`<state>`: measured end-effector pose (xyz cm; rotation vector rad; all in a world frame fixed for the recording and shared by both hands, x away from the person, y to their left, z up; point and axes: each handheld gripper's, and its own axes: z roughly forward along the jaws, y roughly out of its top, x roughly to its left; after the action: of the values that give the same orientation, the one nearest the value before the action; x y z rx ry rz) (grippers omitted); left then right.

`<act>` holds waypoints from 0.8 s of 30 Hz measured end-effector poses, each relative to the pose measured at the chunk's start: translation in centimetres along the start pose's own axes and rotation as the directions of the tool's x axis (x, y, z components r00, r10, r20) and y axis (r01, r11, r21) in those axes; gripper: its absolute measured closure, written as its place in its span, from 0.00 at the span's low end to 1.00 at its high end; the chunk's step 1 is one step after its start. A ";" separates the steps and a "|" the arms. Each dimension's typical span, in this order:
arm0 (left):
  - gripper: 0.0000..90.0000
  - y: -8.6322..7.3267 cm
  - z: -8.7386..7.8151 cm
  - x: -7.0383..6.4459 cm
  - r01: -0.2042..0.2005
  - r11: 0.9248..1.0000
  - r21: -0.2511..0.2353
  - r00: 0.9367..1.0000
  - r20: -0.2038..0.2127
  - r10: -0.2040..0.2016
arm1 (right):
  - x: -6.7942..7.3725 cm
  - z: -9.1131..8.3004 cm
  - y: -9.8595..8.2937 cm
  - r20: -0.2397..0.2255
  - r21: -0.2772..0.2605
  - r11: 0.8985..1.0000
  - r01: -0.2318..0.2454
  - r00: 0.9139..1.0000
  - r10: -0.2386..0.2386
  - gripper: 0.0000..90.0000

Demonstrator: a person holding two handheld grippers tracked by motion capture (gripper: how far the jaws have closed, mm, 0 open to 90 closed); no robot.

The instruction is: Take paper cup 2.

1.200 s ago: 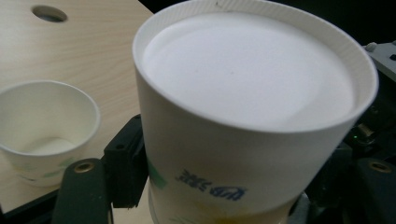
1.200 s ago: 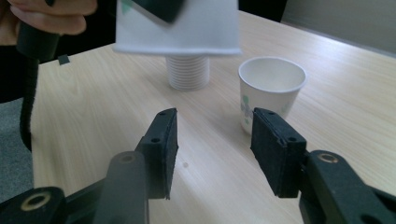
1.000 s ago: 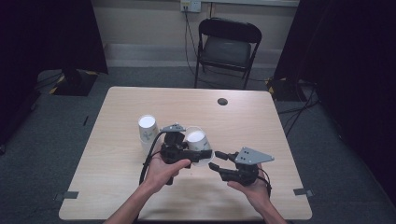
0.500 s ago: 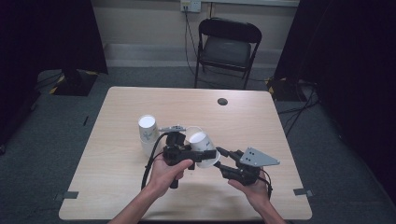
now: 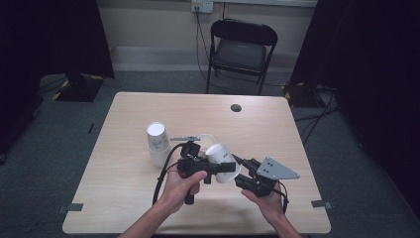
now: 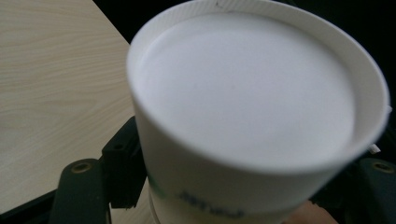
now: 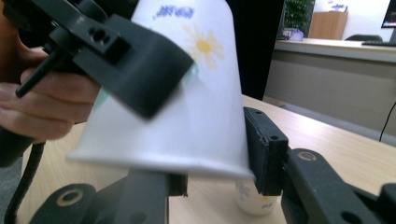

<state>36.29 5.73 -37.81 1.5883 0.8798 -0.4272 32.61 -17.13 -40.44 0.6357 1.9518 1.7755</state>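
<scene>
High view: both grippers met at lower centre of the frame, above the counter [image 5: 124,163]. The left gripper [image 5: 210,166] held a white paper cup [image 5: 221,161] tipped on its side, base toward upper left, rim toward the right gripper [image 5: 242,171]. Two more cups [image 5: 157,143] stood stacked upside down at centre left of the counter, well apart from the held one. Another cup's open rim [image 5: 207,139] showed just behind the left gripper. A small dark disc [image 5: 236,107] sat near the counter's far edge; a folding chair [image 5: 240,49] stood beyond it.

Left gripper view added the held cup [image 6: 252,116] from its base end: flat white bottom facing the camera, black jaws pressed against the wall on both sides, closed on it. Some blue print on the lower wall, blurred, unreadable.

Right gripper view added the side: a daisy print [image 7: 204,44] on the cup [image 7: 187,107], and the left gripper [image 7: 126,65] clamped across the wall at upper left, with the person's left hand [image 7: 42,107] behind it. The right gripper's own jaws stood wide, one each side of the cup's rim; the right-hand jaw looked to be touching the rim, the other I could not tell. A cup [image 7: 254,198] stood on the counter below.
</scene>
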 end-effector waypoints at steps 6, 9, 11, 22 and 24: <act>0.31 -0.1 0.2 0.1 0.007 1.000 0.016 1.000 0.018 -0.007 | 0.0 -0.1 -0.1 0.024 -0.015 1.000 -0.002 1.000 0.002 0.75; 0.31 -0.2 0.4 0.2 0.023 1.000 0.018 0.998 0.056 -0.024 | -0.3 -0.4 0.0 0.032 -0.042 0.999 -0.001 0.999 0.002 0.83; 0.31 -0.2 0.6 0.1 0.019 1.000 0.015 0.998 0.054 -0.020 | -0.6 -0.5 0.0 0.025 -0.056 0.998 -0.006 1.000 0.008 0.84; 0.28 -0.1 0.3 0.5 0.019 1.000 -0.006 0.997 0.075 -0.018 | -0.4 -0.7 -0.2 0.026 -0.051 0.999 0.013 1.000 -0.012 0.94; 0.27 -0.1 0.3 0.6 0.013 1.000 -0.010 0.997 0.075 -0.012 | -0.4 -0.7 -0.2 0.029 -0.047 0.999 0.015 0.999 -0.014 0.94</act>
<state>36.67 5.62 -38.34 1.5485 0.8338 -0.4873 32.57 -17.93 -40.60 0.6257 1.8848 1.7886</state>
